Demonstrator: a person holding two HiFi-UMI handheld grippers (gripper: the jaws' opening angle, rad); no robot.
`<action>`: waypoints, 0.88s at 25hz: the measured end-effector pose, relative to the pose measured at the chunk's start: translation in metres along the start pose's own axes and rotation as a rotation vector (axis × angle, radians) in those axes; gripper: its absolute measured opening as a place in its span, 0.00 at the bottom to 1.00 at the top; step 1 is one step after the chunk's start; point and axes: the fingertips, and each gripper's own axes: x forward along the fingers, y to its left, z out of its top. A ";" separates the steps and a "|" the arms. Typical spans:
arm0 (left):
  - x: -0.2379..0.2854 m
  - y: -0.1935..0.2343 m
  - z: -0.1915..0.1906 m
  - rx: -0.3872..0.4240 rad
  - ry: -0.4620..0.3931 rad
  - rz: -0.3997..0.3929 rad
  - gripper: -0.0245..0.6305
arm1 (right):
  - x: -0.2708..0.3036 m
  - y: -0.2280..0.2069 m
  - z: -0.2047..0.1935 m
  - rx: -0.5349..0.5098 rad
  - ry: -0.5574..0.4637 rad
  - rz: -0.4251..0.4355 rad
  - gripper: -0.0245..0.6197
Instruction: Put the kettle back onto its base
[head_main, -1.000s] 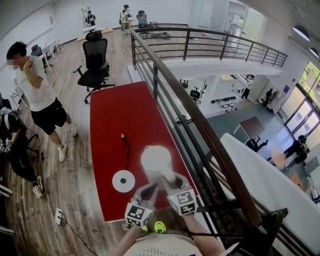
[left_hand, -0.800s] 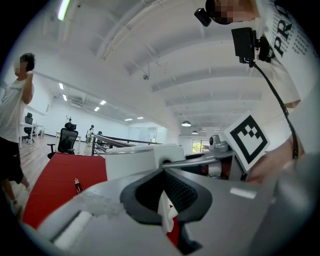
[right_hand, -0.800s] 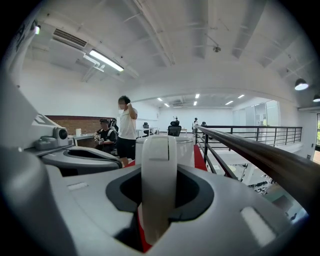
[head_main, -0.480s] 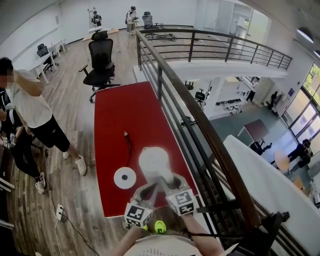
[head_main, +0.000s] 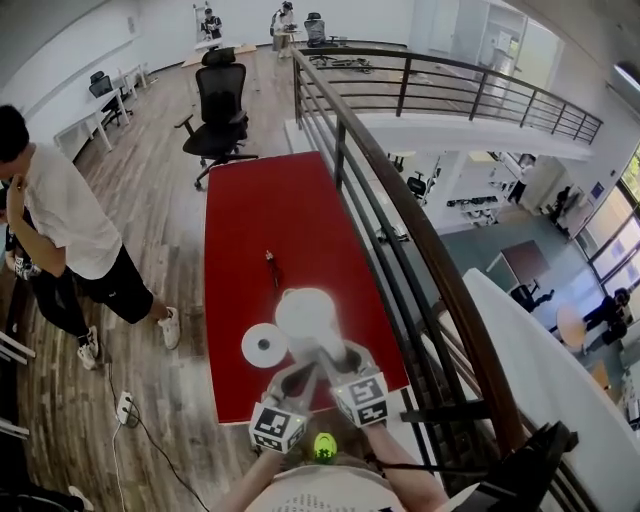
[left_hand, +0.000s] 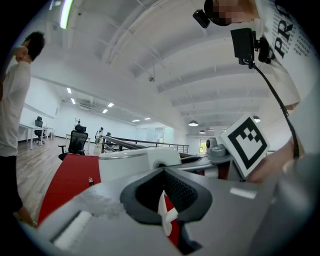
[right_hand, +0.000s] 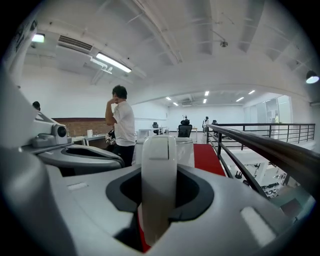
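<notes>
my right hand-held gripper (head_main: 340, 360) is clamped on the handle (right_hand: 159, 170) of the white kettle (head_main: 303, 312), which hangs just above the red bench (head_main: 250, 200). the round base (head_main: 263, 346) lies ahead and to the left of that gripper, close beside the kettle, with nothing on it. my left hand-held gripper (head_main: 303, 380) sits just left of the right one, jaws apart. a white sliver shows low in its gap, with red bench showing past it, so i judge the left is gripping nothing.

to do this well i'd carry the kettle left until its bottom is centred over the base's middle stud. i'd keep it upright and lower it straight down, not slide it on. i'd let go only once it sits flat. the left could steady the body if it sways.

the kettle's lid (left_hand: 150, 156) is down, so i cannot tell whether it holds water. i'd treat it as full. the base's cable (head_main: 277, 280) runs away from me across the bench.
</notes>
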 end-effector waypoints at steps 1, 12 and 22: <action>-0.004 0.003 -0.001 -0.002 0.000 0.007 0.03 | 0.003 0.004 0.000 -0.002 0.003 0.006 0.22; -0.037 0.071 -0.004 -0.018 -0.011 0.077 0.03 | 0.059 0.039 0.005 -0.030 0.004 0.047 0.22; -0.062 0.125 -0.006 -0.044 -0.020 0.118 0.03 | 0.107 0.074 0.018 -0.035 0.012 0.084 0.22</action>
